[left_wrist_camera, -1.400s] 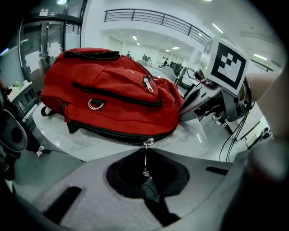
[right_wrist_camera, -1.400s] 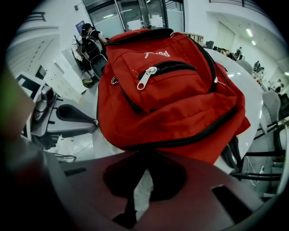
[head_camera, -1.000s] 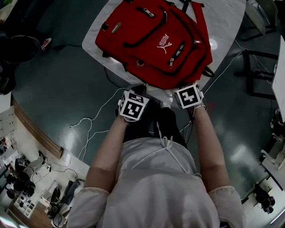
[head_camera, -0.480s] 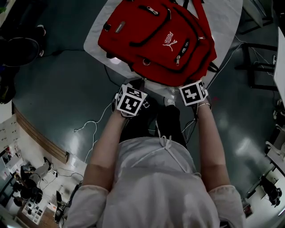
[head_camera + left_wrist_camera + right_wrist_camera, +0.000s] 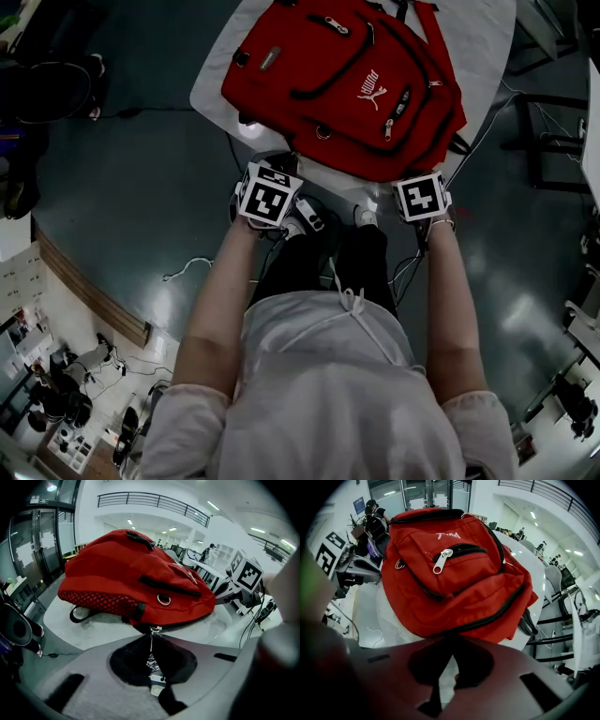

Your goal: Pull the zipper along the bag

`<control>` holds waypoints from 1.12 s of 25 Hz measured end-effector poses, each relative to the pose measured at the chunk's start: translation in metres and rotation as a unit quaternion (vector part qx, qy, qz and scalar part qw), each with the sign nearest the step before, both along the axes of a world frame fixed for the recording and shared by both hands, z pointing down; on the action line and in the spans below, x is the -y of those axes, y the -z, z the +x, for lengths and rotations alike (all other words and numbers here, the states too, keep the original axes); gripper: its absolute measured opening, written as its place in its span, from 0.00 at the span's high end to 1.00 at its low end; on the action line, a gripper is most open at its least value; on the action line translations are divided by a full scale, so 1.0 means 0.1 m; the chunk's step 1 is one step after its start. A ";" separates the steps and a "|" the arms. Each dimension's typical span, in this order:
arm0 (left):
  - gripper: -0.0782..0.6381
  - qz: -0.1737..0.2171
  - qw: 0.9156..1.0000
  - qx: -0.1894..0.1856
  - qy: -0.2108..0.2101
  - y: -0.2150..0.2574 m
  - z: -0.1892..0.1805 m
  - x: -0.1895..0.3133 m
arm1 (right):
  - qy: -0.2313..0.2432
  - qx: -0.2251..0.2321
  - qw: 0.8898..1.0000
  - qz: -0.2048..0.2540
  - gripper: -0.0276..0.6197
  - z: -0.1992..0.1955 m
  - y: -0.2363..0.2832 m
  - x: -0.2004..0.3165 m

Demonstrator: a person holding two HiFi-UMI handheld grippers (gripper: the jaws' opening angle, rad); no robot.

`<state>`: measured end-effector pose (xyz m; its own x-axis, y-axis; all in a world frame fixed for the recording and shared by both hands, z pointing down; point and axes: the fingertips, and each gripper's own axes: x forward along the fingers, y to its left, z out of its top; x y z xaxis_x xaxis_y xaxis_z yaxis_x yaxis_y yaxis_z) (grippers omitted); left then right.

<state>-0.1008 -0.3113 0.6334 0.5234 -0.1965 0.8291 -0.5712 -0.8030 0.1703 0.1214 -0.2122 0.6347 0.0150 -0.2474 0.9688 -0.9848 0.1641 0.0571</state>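
The red backpack (image 5: 347, 84) lies flat on a white round desk (image 5: 214, 89), at 12 o'clock from the person; its upper end and its straps (image 5: 427, 19) are cut off by the top edge of the head view. Around the desk is a dark floor (image 5: 122, 206); thin white cables (image 5: 202, 267) lie on it at 8 o'clock, and two shoes (image 5: 309, 217) of the person stand just under the desk's near rim. At 7 o'clock, low in the corner, there is small clutter which is too dark to name.

From the head, two marker cubes (image 5: 270, 195) cover the jaws, so only the gripper views show them. The left hand-held gripper (image 5: 151, 637) has its jaws pressed together on one thin metal zipper pull (image 5: 153, 629) at the near edge of the backpack, about 7 o'clock of the bag; one metal ring (image 5: 163, 600) sits just above. The right hand-held gripper (image 5: 451, 639) is at about 5 o'clock of the bag; its jaws are closed narrow, with the tips meeting on the dark zipper seam, and it seems to pinch the backpack's edge. One bigger silver pull (image 5: 442, 559) hangs on the front pocket. Far behind, a few people (image 5: 208, 552) are small and unclear.
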 end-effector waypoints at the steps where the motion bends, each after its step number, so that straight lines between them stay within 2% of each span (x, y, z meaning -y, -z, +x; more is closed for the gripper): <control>1: 0.86 0.004 1.000 0.002 -0.002 0.00 -0.01 0.01 | 0.003 -0.005 1.000 0.003 0.92 -0.01 0.01 0.01; 5: 0.86 0.009 1.000 -0.001 0.014 -0.01 -0.03 0.03 | 0.009 -0.012 1.000 0.008 0.92 -0.02 0.05 0.02; 9: 0.86 0.027 0.999 -0.007 0.029 -0.03 -0.02 0.02 | -0.021 0.007 1.000 0.009 0.92 -0.02 0.01 -0.06; 11: 0.86 0.038 0.999 -0.014 0.020 -0.03 0.02 -0.04 | -0.024 0.004 0.999 0.032 0.92 -0.02 0.02 -0.06; 12: 0.82 0.038 0.999 -0.020 0.016 -0.02 0.04 -0.08 | -0.020 -0.002 0.999 0.043 0.92 -0.02 0.03 -0.05; 14: 0.67 0.034 0.999 -0.031 0.019 0.01 0.08 -0.14 | -0.019 -0.011 0.998 0.054 0.92 -0.02 0.04 -0.06; 18: 0.67 0.054 0.997 -0.027 0.048 0.20 0.08 -0.20 | -0.010 -0.020 0.998 0.059 0.92 -0.02 0.07 -0.06; 22: 0.67 0.075 0.994 -0.045 0.057 0.45 0.13 -0.24 | -0.016 -0.025 0.993 0.114 0.92 -0.01 0.33 -0.02; 26: 0.67 0.097 0.990 -0.078 0.073 0.88 0.19 -0.31 | -0.062 0.035 0.982 0.176 0.91 -0.15 0.74 -0.06; 28: 0.67 0.112 0.986 -0.097 0.074 1.11 0.26 -0.34 | -0.070 0.053 0.973 0.212 0.91 -0.17 0.98 -0.01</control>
